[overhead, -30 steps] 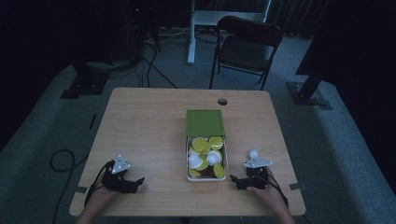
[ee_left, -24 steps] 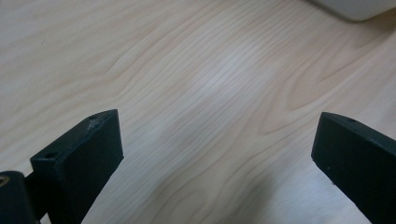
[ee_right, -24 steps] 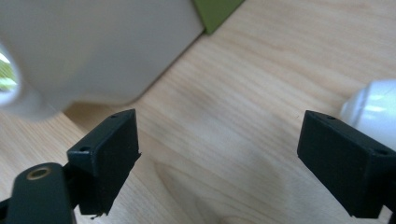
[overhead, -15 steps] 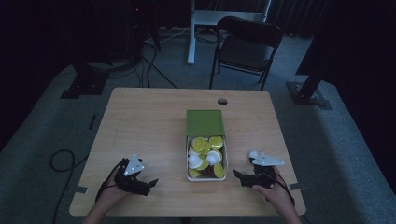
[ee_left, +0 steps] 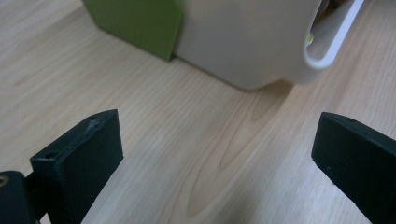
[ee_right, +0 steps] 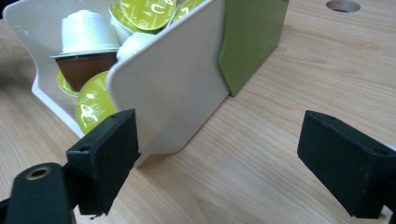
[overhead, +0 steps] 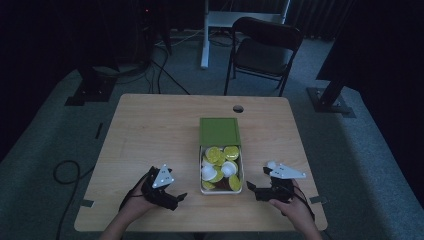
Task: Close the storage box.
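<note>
High view: both tongs, left (overhead: 172,197) and right (overhead: 254,188), gape empty beside the pod tray (overhead: 221,189) on the worktop (overhead: 150,130); next probably means reaching in for a pod (overhead: 229,168).

Legible text: none. Yellow-green capsule lids (ee_right: 95,106) in the white tray (ee_right: 177,88) carry white printed marks, too small to read.

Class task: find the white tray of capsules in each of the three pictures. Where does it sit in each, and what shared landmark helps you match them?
High view: white tray, table centre, toward the person's edge.
Left gripper view: its outer wall, top centre.
Right gripper view: upper left, capsules inside.
Shared landmark: the green sleeve joined to the tray.
</note>
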`<action>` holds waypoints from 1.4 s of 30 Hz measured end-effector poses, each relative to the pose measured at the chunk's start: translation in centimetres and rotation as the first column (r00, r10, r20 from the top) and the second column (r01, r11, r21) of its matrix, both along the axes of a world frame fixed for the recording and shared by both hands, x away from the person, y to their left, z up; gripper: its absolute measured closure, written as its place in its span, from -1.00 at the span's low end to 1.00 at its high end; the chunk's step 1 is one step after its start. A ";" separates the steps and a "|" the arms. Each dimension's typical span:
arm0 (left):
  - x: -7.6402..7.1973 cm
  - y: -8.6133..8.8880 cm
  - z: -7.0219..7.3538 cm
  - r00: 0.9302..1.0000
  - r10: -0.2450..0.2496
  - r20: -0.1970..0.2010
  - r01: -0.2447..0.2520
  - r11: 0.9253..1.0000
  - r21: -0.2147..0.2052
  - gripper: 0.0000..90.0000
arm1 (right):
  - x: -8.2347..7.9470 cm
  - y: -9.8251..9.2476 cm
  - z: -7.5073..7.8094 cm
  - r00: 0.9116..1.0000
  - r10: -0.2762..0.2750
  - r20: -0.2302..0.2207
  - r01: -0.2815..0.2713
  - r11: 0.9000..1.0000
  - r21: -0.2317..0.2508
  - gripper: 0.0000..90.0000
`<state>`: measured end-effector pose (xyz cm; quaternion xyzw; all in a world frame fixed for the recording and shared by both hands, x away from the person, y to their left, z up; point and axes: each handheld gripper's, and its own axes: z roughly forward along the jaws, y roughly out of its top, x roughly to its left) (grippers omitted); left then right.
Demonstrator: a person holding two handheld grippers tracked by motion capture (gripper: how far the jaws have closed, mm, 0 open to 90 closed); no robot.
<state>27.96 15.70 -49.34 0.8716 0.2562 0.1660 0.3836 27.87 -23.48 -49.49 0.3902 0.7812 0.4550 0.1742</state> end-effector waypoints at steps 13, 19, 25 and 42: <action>0.9 -2.6 0.9 0.999 -0.040 0.031 0.040 0.999 -0.007 -0.96 | -0.1 1.0 -0.2 0.999 0.046 0.004 -0.046 0.999 0.002 -0.73; 1.4 -3.4 0.9 0.998 -0.054 0.035 0.054 0.999 0.000 -0.96 | 0.3 1.0 -0.5 0.999 0.046 -0.003 -0.046 0.999 -0.010 -0.73; 1.6 -3.9 1.3 0.997 -0.069 0.030 0.070 0.997 -0.017 -0.96 | 0.6 1.2 -0.6 0.999 0.053 -0.004 -0.053 0.998 -0.018 -0.73; 2.9 -4.5 1.3 0.998 -0.049 0.037 0.049 0.999 0.012 -0.96 | 1.0 1.4 -0.7 0.999 0.050 -0.021 -0.051 0.999 -0.003 -0.74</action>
